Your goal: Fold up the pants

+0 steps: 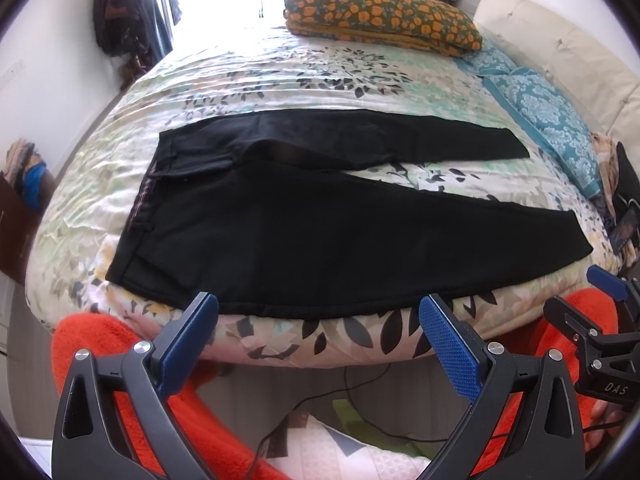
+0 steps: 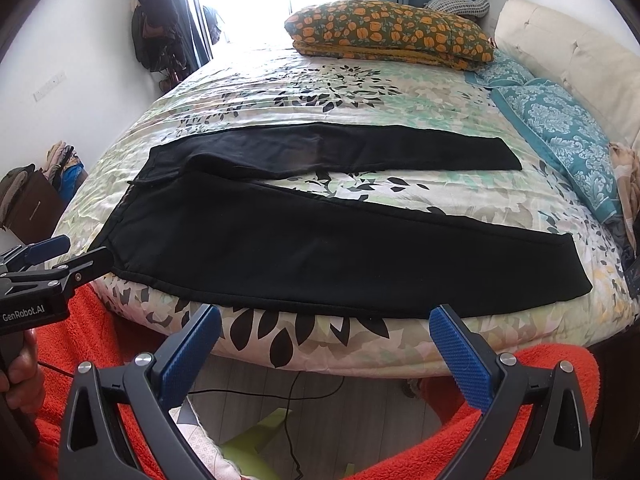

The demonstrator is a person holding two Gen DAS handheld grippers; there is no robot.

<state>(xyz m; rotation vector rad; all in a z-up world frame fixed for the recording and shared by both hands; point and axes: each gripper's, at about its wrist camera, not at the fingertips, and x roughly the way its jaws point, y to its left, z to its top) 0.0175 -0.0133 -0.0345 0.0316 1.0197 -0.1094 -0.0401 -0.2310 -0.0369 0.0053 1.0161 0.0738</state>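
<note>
Black pants [image 1: 280, 236] lie flat on the bed, waistband to the left, both legs spread apart and pointing right; they also show in the right wrist view [image 2: 304, 252]. My left gripper [image 1: 318, 306] is open and empty, held just short of the near leg's edge, over the bed's front side. My right gripper [image 2: 326, 318] is open and empty, also just short of the near leg's edge. The right gripper shows at the right edge of the left wrist view [image 1: 600, 292], and the left gripper at the left edge of the right wrist view [image 2: 68, 254].
The bed has a floral quilt [image 1: 320, 76]. An orange-flowered pillow [image 1: 384, 16] lies at the far side, a teal patterned pillow [image 1: 548, 116] and cream headboard [image 1: 560, 40] at the right. An orange fleece [image 2: 520, 420] is below the grippers. A cable [image 2: 288, 396] runs on the floor.
</note>
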